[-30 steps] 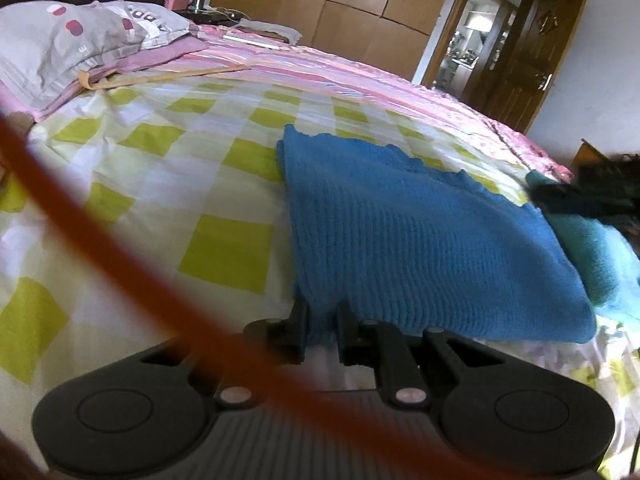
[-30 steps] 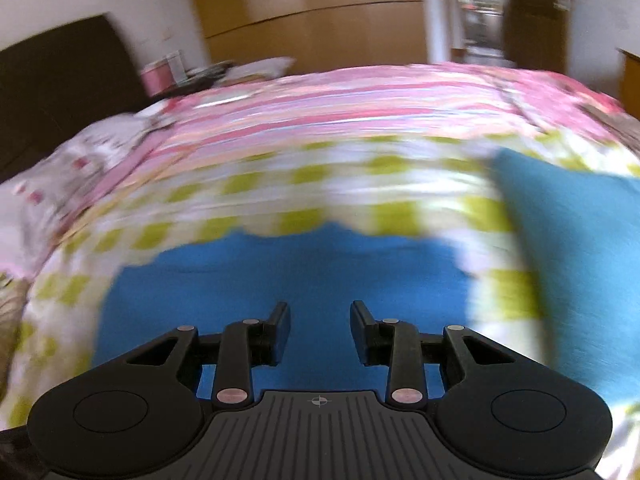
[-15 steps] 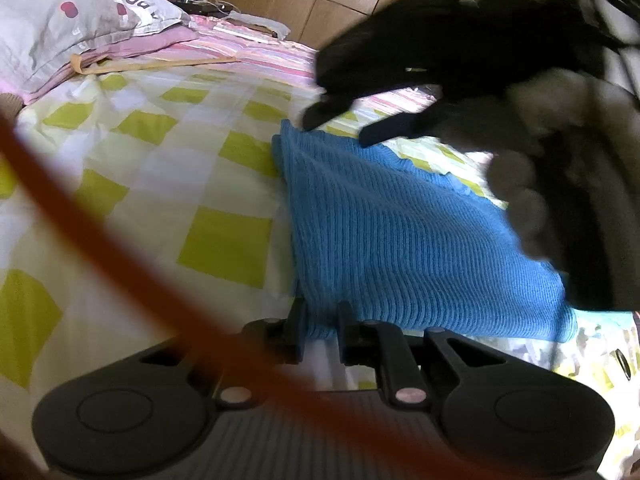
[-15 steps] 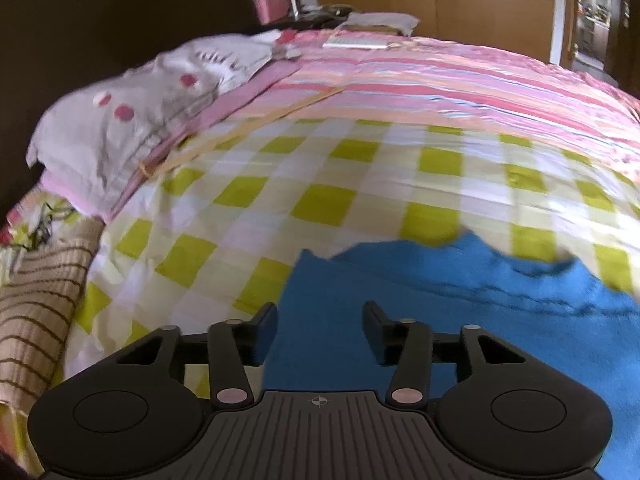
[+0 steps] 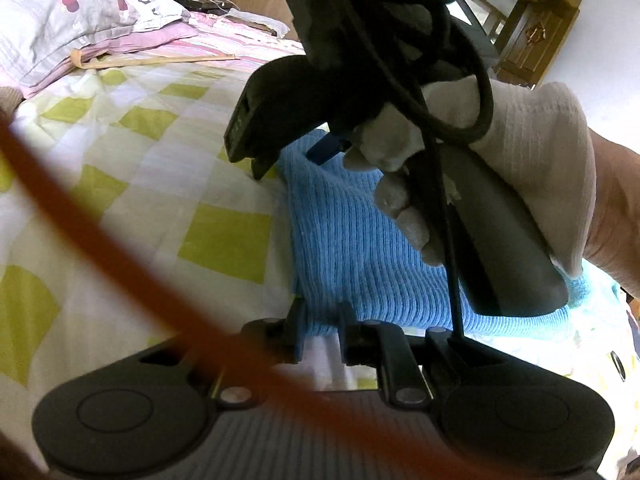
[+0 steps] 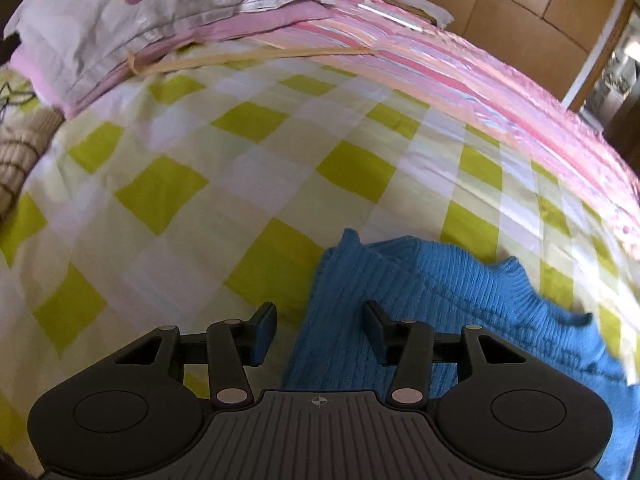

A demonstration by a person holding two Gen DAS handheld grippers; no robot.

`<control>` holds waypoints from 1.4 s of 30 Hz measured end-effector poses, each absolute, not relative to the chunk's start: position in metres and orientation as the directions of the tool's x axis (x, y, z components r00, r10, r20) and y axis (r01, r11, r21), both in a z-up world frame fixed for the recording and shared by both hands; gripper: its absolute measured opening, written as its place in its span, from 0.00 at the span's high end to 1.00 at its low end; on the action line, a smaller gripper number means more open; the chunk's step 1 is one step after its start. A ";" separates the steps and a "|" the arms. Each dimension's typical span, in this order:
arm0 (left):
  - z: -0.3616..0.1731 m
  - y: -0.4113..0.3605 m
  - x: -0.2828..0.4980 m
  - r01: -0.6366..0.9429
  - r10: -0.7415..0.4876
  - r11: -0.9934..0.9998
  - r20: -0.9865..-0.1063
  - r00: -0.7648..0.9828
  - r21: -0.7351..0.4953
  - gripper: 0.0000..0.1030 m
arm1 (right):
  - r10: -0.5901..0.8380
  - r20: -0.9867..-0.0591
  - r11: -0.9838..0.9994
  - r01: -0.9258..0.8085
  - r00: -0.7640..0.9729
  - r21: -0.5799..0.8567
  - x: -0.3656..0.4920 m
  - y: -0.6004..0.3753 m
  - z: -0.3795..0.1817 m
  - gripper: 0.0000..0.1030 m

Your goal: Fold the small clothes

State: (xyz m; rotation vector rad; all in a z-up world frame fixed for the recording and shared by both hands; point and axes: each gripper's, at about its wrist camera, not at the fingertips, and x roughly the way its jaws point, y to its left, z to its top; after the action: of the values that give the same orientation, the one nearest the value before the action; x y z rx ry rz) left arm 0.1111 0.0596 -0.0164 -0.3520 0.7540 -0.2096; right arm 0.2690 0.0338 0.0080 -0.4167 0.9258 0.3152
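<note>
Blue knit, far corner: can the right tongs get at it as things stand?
Probably yes. The right tongs hang just over that corner of the blue knit, jaws closing, with the knit's edge between them and nothing in the way. The left tongs pinch the near edge, well apart.

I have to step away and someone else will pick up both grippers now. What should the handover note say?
Left gripper: shut on the near edge of the blue knit garment, which lies flat on the checked bedsheet.
Right gripper: its fingers are apart and closing, poised over the garment's far left corner, not yet gripping; a gloved hand carries it.
Done: one edge pinned; the garment looks already folded at least once, though I cannot be sure.
Left: probably grip that corner, then make the next fold.
</note>
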 end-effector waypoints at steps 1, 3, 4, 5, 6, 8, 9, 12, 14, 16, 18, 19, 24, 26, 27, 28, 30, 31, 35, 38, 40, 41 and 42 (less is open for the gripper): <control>-0.016 0.059 0.110 0.060 -0.307 0.922 -0.629 0.714 -0.382 0.77 | 0.079 -0.821 0.874 -0.436 0.565 -0.216 0.269 0.033 0.008 0.60; -0.015 0.057 0.107 0.063 -0.299 0.927 -0.626 0.720 -0.370 0.70 | 0.064 -0.821 0.872 -0.431 0.568 -0.230 0.270 0.031 0.010 0.73; -0.015 0.056 0.106 0.068 -0.299 0.928 -0.623 0.723 -0.367 0.67 | 0.062 -0.821 0.875 -0.427 0.568 -0.230 0.271 0.028 0.011 0.76; -0.014 0.054 0.104 0.073 -0.301 0.928 -0.618 0.726 -0.366 0.66 | 0.066 -0.822 0.878 -0.424 0.565 -0.221 0.272 0.025 0.013 0.81; -0.014 0.054 0.102 0.077 -0.301 0.928 -0.614 0.730 -0.364 0.63 | 0.073 -0.826 0.883 -0.420 0.560 -0.207 0.274 0.021 0.015 0.85; -0.014 0.052 0.100 0.081 -0.297 0.930 -0.607 0.737 -0.358 0.59 | 0.094 -0.832 0.898 -0.408 0.547 -0.167 0.276 0.012 0.020 0.88; -0.015 0.051 0.099 0.082 -0.297 0.931 -0.605 0.739 -0.357 0.56 | 0.105 -0.833 0.903 -0.404 0.543 -0.149 0.277 0.008 0.022 0.89; -0.016 0.048 0.098 0.091 -0.298 0.932 -0.598 0.744 -0.352 0.51 | 0.136 -0.831 0.913 -0.393 0.540 -0.107 0.276 -0.003 0.031 0.90; -0.016 0.046 0.098 0.099 -0.296 0.935 -0.594 0.748 -0.341 0.49 | 0.159 -0.828 0.919 -0.387 0.537 -0.075 0.275 -0.010 0.038 0.90; -0.017 0.044 0.098 0.103 -0.291 0.938 -0.590 0.753 -0.331 0.47 | 0.186 -0.822 0.922 -0.385 0.539 -0.044 0.273 -0.017 0.046 0.90; -0.016 0.043 0.095 0.104 -0.286 0.940 -0.583 0.761 -0.325 0.47 | 0.205 -0.813 0.922 -0.385 0.545 -0.025 0.271 -0.023 0.053 0.90; -0.015 0.044 0.093 0.100 -0.280 0.941 -0.575 0.768 -0.325 0.46 | 0.215 -0.810 0.923 -0.385 0.546 -0.014 0.270 -0.026 0.057 0.90; -0.012 0.050 0.090 0.065 -0.246 0.943 -0.551 0.798 -0.327 0.42 | 0.267 -0.791 0.922 -0.385 0.551 0.043 0.265 -0.043 0.074 0.90; -0.014 0.049 0.091 0.058 -0.239 0.945 -0.558 0.795 -0.323 0.41 | 0.286 -0.783 0.922 -0.383 0.553 0.066 0.263 -0.050 0.080 0.91; -0.016 0.048 0.092 0.057 -0.240 0.945 -0.561 0.792 -0.323 0.41 | 0.294 -0.778 0.921 -0.381 0.555 0.077 0.263 -0.054 0.083 0.91; -0.017 0.047 0.094 0.055 -0.241 0.944 -0.564 0.790 -0.326 0.40 | 0.307 -0.773 0.920 -0.380 0.555 0.093 0.262 -0.059 0.087 0.91; -0.018 0.043 0.098 0.056 -0.244 0.943 -0.569 0.786 -0.327 0.40 | 0.328 -0.764 0.918 -0.379 0.555 0.118 0.259 -0.066 0.093 0.91; -0.018 0.041 0.101 0.055 -0.239 0.945 -0.569 0.787 -0.321 0.40 | 0.338 -0.759 0.916 -0.380 0.556 0.130 0.258 -0.070 0.096 0.91; -0.014 0.033 0.108 0.047 -0.222 0.949 -0.554 0.802 -0.311 0.40 | 0.372 -0.743 0.909 -0.380 0.556 0.170 0.253 -0.084 0.104 0.91; -0.007 0.029 0.111 0.035 -0.207 0.950 -0.543 0.814 -0.310 0.47 | 0.402 -0.725 0.902 -0.379 0.559 0.208 0.250 -0.097 0.112 0.97; -0.002 0.024 0.115 0.034 -0.195 0.955 -0.538 0.820 -0.294 0.70 | 0.418 -0.714 0.898 -0.376 0.562 0.229 0.249 -0.106 0.115 0.97; 0.001 0.021 0.117 0.042 -0.196 0.958 -0.538 0.820 -0.285 0.76 | 0.419 -0.710 0.898 -0.372 0.566 0.233 0.249 -0.110 0.116 0.97; 0.003 0.017 0.119 0.049 -0.199 0.959 -0.542 0.817 -0.279 0.79 | 0.417 -0.708 0.900 -0.366 0.569 0.236 0.250 -0.115 0.115 0.97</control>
State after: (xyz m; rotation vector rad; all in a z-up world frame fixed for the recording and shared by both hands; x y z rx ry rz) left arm 0.1194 0.0174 0.0025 -0.2589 0.6025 -0.1334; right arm 0.2496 -0.1146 0.1154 0.0654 0.8486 0.4602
